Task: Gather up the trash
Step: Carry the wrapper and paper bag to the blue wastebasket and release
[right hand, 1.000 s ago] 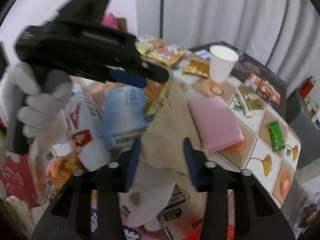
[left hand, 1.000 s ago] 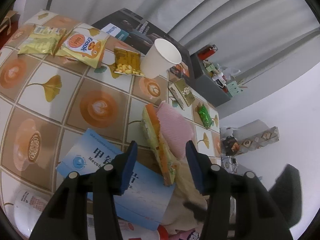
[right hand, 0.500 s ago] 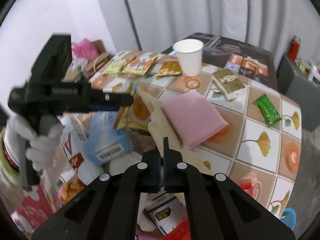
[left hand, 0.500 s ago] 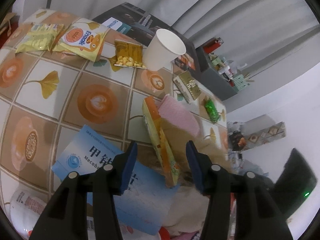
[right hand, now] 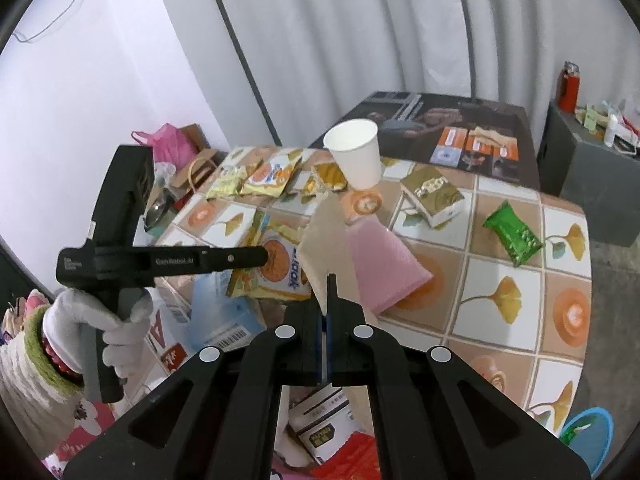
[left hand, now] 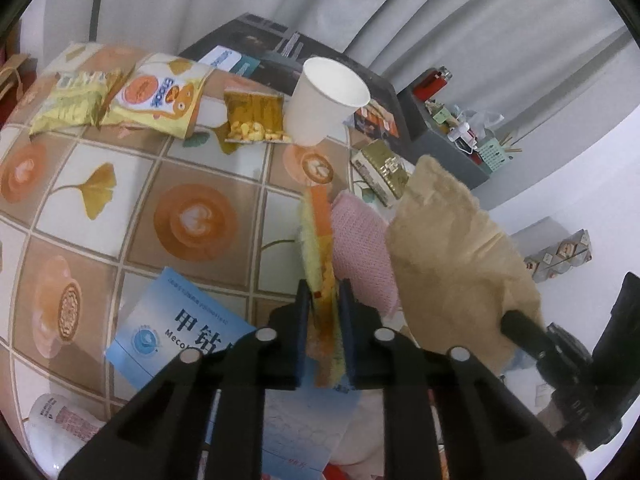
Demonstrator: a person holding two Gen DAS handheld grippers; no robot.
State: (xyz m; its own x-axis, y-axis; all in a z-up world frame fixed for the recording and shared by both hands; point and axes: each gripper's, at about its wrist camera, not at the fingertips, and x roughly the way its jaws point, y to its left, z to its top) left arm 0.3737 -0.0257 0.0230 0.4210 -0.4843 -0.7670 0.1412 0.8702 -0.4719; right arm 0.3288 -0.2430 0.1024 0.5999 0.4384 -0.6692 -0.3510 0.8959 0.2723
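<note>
My left gripper [left hand: 324, 300] is shut on the edge of a yellow and orange snack bag [left hand: 318, 240], seen edge-on; the same bag [right hand: 276, 268] shows flat in the right wrist view. My right gripper [right hand: 324, 288] is shut on a tan paper sheet [right hand: 326, 240], which also rises at the right of the left wrist view [left hand: 452, 240]. A pink sponge cloth [right hand: 380, 264] lies on the tiled table [right hand: 500, 248] behind both.
A white paper cup [right hand: 356, 158], several snack packets [left hand: 156, 96], a gold pack [right hand: 432, 196] and a green wrapper [right hand: 512, 238] lie on the table. A blue box [left hand: 176, 332] sits at the near edge. A trash pile lies below the table edge.
My left gripper has closed onto the snack bag. My right gripper closed on the tan paper half a second ago and has lifted it upright.
</note>
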